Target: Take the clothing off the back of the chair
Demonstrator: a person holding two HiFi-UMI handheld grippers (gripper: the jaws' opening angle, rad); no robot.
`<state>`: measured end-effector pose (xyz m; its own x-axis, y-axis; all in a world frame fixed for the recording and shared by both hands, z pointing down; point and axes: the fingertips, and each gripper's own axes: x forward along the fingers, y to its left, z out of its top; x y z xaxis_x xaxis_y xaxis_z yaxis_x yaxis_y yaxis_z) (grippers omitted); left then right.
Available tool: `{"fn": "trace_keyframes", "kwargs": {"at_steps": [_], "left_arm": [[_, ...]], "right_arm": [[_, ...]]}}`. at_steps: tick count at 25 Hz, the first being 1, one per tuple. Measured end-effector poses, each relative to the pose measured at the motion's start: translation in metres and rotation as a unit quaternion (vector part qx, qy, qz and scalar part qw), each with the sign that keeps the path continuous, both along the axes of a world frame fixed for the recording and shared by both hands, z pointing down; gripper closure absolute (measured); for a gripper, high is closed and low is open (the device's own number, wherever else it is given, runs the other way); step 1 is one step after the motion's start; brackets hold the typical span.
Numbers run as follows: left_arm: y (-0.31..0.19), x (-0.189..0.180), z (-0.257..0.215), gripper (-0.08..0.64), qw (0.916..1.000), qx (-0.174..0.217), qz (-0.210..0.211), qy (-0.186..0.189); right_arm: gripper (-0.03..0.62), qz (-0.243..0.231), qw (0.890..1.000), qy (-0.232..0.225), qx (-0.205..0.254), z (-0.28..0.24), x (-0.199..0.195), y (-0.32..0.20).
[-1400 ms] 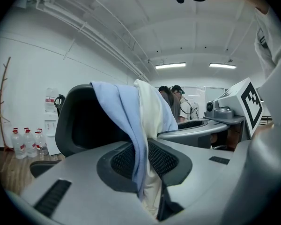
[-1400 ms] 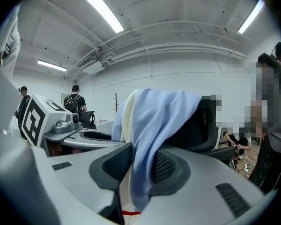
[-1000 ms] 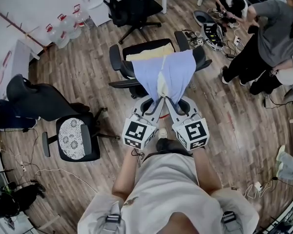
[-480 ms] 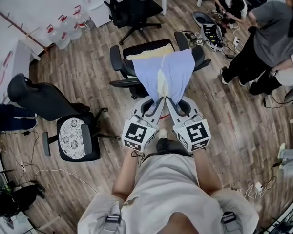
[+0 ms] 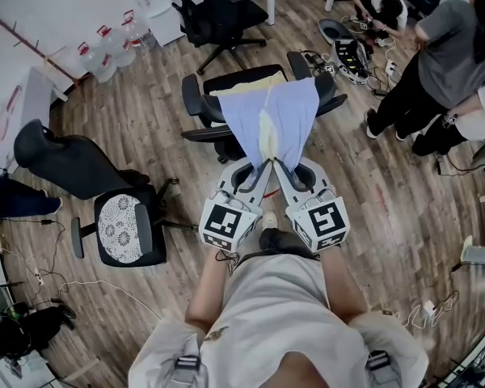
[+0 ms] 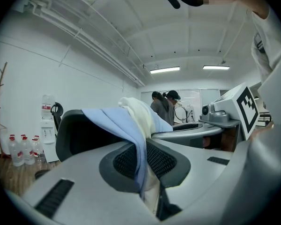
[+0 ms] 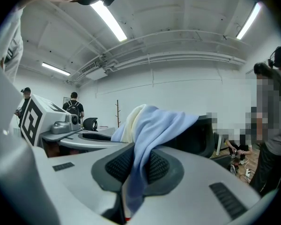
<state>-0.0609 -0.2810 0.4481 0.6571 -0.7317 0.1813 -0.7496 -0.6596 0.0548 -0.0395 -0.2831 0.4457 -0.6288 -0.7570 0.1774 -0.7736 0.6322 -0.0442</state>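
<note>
A light blue garment [image 5: 271, 120] with a cream lining hangs over the back of a black office chair [image 5: 192, 97] straight ahead of me. Its lower edge is drawn into a point where both grippers meet. My left gripper [image 5: 259, 168] is shut on the left part of that hem, and the cloth [image 6: 131, 130] runs up from its jaws [image 6: 145, 175] to the chair back [image 6: 77, 135]. My right gripper [image 5: 277, 168] is shut on the hem beside it. There the fabric [image 7: 154, 125] rises from between the pads [image 7: 133, 177] over the chair back [image 7: 203, 137].
A second black chair with a patterned seat cushion [image 5: 117, 229] stands to the left, and a third chair [image 5: 214, 14] stands behind the target chair. Water bottles [image 5: 105, 51] line the far left wall. People [image 5: 449, 55] and floor cables [image 5: 352, 55] fill the right side.
Both grippers have risen slightly with the hem, drawing the garment a little tauter over the chair back. The people on the right have shifted.
</note>
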Motion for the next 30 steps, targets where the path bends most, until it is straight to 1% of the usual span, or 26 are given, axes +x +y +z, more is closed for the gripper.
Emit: {"fn": "trace_keyframes", "kwargs": {"at_steps": [11,30], "left_arm": [[0.016,-0.001,-0.013,0.506,1.0,0.008,-0.001,0.005],[0.047,0.0,-0.027,0.508,0.9997,0.023,0.004,0.002]], "right_arm": [[0.538,0.003,1.0,-0.003,0.01,-0.012,-0.001,0.015],[0.54,0.002,1.0,-0.007,0.021,-0.025,-0.001,0.048]]}}
